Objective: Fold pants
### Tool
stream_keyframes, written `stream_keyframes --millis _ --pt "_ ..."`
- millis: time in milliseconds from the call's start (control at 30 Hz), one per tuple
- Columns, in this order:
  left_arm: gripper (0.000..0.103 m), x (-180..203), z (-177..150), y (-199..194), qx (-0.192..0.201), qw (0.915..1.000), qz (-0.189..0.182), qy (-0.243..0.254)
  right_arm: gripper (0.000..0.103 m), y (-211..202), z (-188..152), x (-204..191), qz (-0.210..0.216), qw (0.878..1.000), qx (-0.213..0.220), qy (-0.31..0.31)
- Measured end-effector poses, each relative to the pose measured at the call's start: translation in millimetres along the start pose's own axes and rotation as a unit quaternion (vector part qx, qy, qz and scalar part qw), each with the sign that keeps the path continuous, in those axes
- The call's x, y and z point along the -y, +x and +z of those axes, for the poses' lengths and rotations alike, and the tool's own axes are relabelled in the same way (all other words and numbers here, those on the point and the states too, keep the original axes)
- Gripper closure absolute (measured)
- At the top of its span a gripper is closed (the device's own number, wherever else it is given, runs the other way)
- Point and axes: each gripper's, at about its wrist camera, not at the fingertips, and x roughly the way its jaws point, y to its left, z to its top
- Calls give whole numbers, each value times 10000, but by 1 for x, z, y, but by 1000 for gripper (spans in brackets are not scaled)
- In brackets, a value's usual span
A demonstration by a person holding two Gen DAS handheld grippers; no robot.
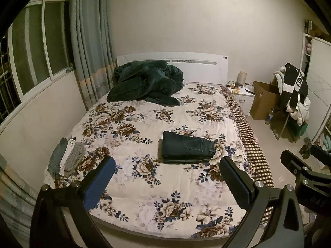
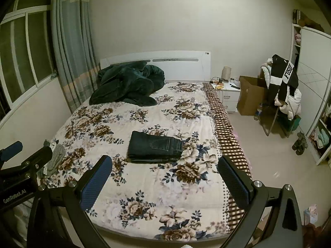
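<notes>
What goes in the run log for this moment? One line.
left claw open, empty | right claw open, empty | dark blue denim pants folded on floral bedspread | both claws apart from pants

I see dim, yellowish indoor light on both feeds, with black night behind the window [image 1: 37, 47]. Fisheye bends walls at the edges; beyond my jaws detail stays soft and noisy.

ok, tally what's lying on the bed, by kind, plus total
Folded jeans: 1
Dark green blanket, bunched by the headboard: 1
Small clothes at the left edge: 3, a denim piece, a white piece, a grey piece
Total: 5
Both hand-held grippers, left and right, are open and off the bed.
</notes>
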Motion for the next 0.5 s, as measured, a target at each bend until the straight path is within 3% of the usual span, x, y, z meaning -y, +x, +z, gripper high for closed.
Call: stream_keyframes --millis 500 --pt "0 4 6 1 -26 10000 -52 20 0 14 5 12 17 9999 -89 50"
